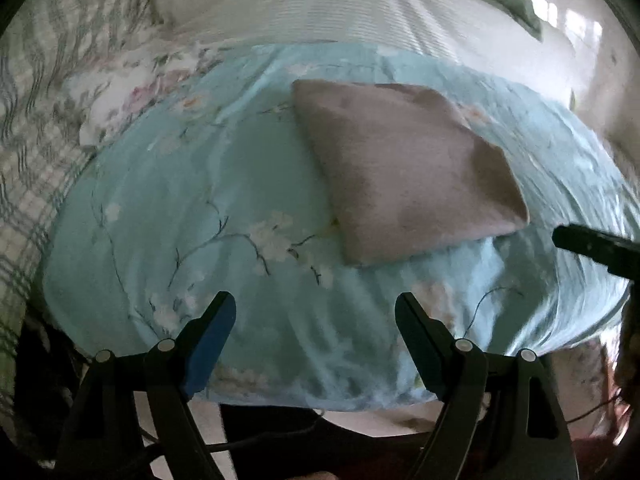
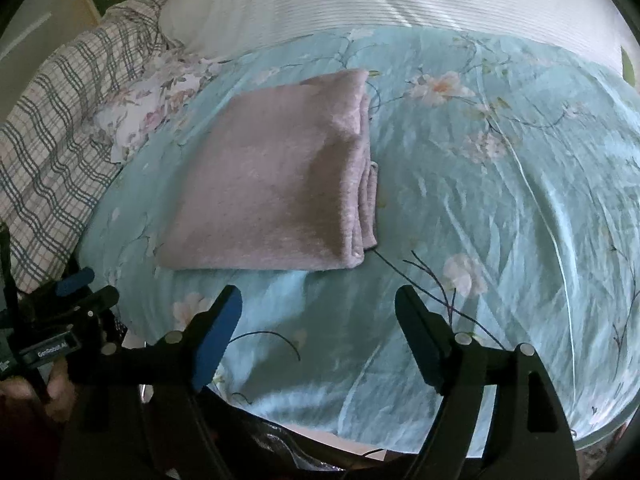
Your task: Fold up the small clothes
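Folded pink cloth [image 2: 276, 184] lies ahead-left of the empty, wide-open right gripper [image 2: 318, 320]; left gripper [image 1: 316, 324] likewise gapes empty.

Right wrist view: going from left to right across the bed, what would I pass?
Checked plaid blanket → small white floral cloth → folded dusty-pink fleecy garment → bare stretch of aqua floral bedspread.

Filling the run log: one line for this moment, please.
pink cloth: folded, on floral bedspread | left gripper: open, empty | right gripper: open, empty
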`<state>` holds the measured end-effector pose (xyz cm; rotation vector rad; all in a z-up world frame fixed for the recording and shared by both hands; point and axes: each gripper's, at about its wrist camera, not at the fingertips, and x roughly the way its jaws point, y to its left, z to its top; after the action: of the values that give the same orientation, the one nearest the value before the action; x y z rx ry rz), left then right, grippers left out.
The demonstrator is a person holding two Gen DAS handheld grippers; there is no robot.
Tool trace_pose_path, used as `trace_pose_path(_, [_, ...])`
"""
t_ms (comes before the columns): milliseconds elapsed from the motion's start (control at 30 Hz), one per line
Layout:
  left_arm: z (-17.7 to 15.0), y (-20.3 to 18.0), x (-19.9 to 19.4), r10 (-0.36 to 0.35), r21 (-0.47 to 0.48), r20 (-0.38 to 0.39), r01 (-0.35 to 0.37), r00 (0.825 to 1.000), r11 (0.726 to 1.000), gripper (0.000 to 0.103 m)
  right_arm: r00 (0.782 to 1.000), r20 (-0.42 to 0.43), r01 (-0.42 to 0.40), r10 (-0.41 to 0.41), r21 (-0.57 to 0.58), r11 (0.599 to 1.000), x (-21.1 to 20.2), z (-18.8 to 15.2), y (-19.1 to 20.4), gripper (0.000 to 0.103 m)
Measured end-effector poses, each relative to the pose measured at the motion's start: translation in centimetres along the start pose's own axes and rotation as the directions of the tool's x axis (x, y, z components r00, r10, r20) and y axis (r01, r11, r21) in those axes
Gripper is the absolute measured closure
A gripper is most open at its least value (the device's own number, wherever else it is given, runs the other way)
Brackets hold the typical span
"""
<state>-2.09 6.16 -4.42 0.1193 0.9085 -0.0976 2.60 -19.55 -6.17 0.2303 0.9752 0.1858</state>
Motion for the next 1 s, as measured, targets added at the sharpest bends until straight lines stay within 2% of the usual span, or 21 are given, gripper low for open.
trace_pose_path(100, [0.9, 0.0, -1.1, 0.023, 0.027, 0.068, -0.024, 0.997, 0.999, 0.019, 1.0, 0.015, 0.002, -0.002, -0.026, 1.0, -0.6, 0.4, 0.3, 0.021])
trace_pose_path(167, [1.9, 0.3, -1.6, 0.021, 0.038, 0.082, -0.025, 0.996, 0.999, 0.016, 1.0, 0.024, -0.005, 0.006, -0.036, 0.999, -1.1, 0.8, 0.4, 0.017])
trace_pose_path(333, [4.1, 1.7, -1.5, 0.004, -0.012, 0.064, -0.004, 0.998, 1.0, 0.014, 0.999, 0.049, -0.019, 0.022, -0.062, 0.998, -2.2, 2.2, 0.8, 0.011])
trace_pose_path(467, [5.2, 2.2, -0.2, 0.064, -0.036, 0.074, -0.062, 0.995, 0.997, 0.013, 0.998, 0.056, -0.023, 0.027, -0.073, 0.997, -1.5, 2.9, 1.0, 0.007])
trace_pose_path(567, [5.8, 1.9, 1.2, 0.085, -0.023, 0.047, -0.084, 0.995, 0.996, 0.012, 0.999, 0.036, -0.026, 0.029, -0.077, 0.997, -0.4, 3.5, 1.1, 0.007])
trace_pose_path(767, [6.6, 0.6, 2.3, 0.1, 0.025, 0.05, -0.102, 0.994, 0.994, 0.012, 0.999, 0.015, -0.032, 0.034, -0.124, 0.992, 1.1, 4.5, 2.0, 0.007])
trace_pose_path(1000, [8.1, -0.1, 3.2, 0.129, 0.032, 0.054, -0.13, 0.99, 0.991, 0.012, 0.999, 0.01, -0.034, 0.036, -0.15, 0.988, 2.0, 6.2, 2.2, 0.006])
